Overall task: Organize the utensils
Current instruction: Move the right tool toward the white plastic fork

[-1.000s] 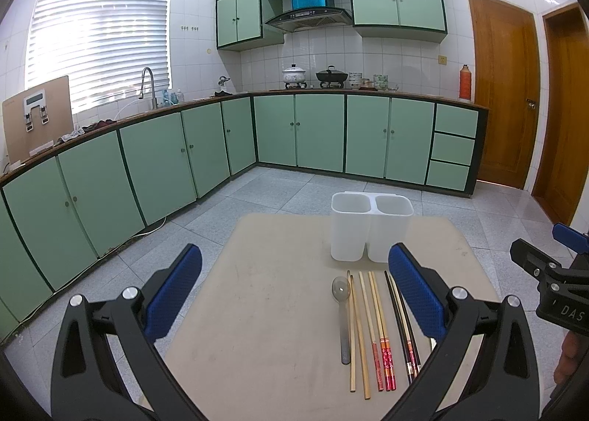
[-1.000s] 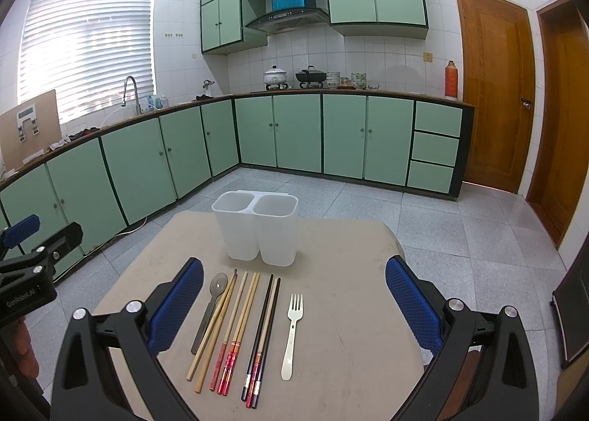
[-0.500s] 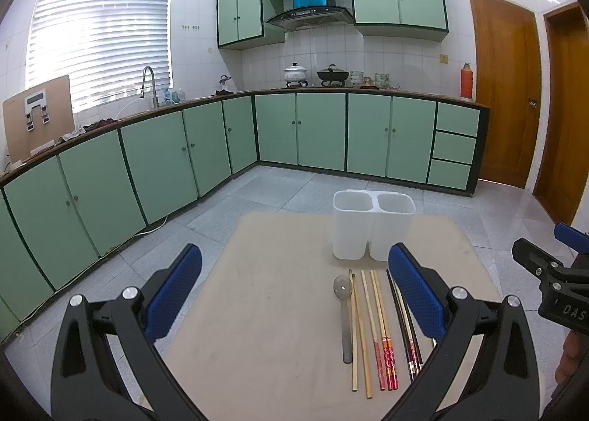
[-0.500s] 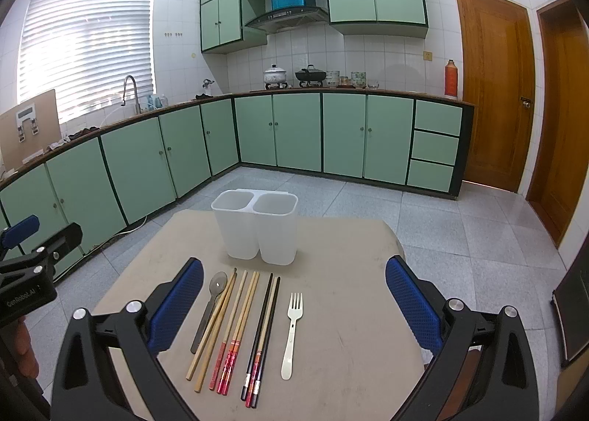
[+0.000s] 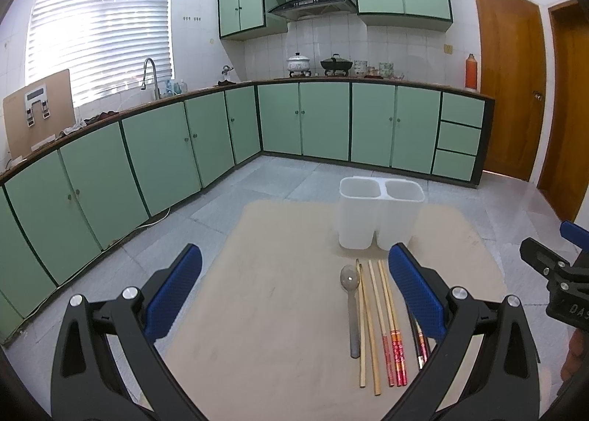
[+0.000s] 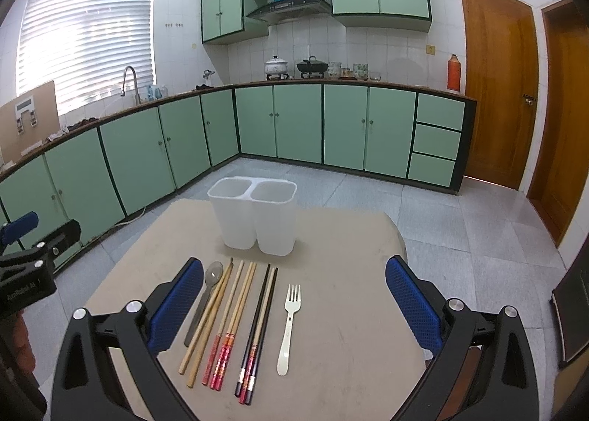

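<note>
**Utensils laid out on a beige table in a green-cabineted kitchen**

Utensils lie in a neat row on the near half of the beige table [image 6: 342,314], handles toward the cameras: from left to right, a metal spoon [image 6: 206,296], a plain wooden chopstick pair [image 6: 208,321], a pale pair with red patterned ends [image 6: 232,325], a dark pair with red ends [image 6: 259,329], and a white fork [image 6: 289,325] set slightly apart on the right. Just behind the row stands a white two-compartment holder [image 6: 254,218], upright; nothing shows above its rims.

The left gripper [image 5: 294,292] hovers over the table's left side with its blue-padded jaws spread wide, holding nothing; its right pad hides part of the dark chopsticks in the left wrist view. The right gripper [image 6: 294,296] hovers above the utensil row, jaws likewise wide apart and empty.

The table stands on a grey tiled floor [image 6: 478,222]. Pale green cabinets [image 6: 294,123] line two walls under a dark countertop, with a sink tap [image 6: 130,84] below a blinded window [image 6: 88,34], pots [image 6: 294,66] beneath a range hood, and wooden doors [image 6: 493,89] at right.
</note>
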The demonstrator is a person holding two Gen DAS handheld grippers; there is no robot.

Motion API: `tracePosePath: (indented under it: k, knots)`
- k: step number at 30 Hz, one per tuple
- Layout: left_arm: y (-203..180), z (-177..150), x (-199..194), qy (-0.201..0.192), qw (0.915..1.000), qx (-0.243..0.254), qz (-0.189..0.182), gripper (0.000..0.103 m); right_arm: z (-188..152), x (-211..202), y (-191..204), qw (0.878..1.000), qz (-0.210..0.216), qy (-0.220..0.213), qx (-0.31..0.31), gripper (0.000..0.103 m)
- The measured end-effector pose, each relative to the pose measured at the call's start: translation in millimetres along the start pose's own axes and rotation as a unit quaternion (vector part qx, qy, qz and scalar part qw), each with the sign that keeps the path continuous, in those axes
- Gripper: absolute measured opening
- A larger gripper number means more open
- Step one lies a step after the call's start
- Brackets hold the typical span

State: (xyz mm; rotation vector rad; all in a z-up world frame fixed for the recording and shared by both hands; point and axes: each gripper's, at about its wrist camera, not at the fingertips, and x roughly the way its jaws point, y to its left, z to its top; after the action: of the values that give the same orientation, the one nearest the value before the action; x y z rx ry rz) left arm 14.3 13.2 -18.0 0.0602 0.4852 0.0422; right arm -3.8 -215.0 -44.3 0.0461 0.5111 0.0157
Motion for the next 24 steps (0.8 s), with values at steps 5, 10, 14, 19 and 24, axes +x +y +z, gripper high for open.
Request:
tracePosePath:
  k: [5,10,14,19,24]
  knots:
    - [4,-6,18,0.021,0.9997,0.005,0.01,0.098,-4,15,-5,1.0,-0.005,0.026,-0.007,0.093]
    - [6,-10,45,0.047,0.9987,0.014,0.016,0.098,-13,42,-16,0.997,0.011,0.076,0.006,0.081]
    - [4,-14,71,0.069,0.9972,0.022,0.016,0.098,-17,67,-28,0.993,0.031,0.115,0.024,0.07]
    - [-5,-23,111,0.106,0.9942,0.02,0.002,0.098,-23,102,-38,0.986,0.041,0.159,0.038,0.06]
    - [-18,-26,151,0.135,0.9906,0.018,-0.011,0.098,-23,133,-35,0.981,0.051,0.184,0.032,0.053]
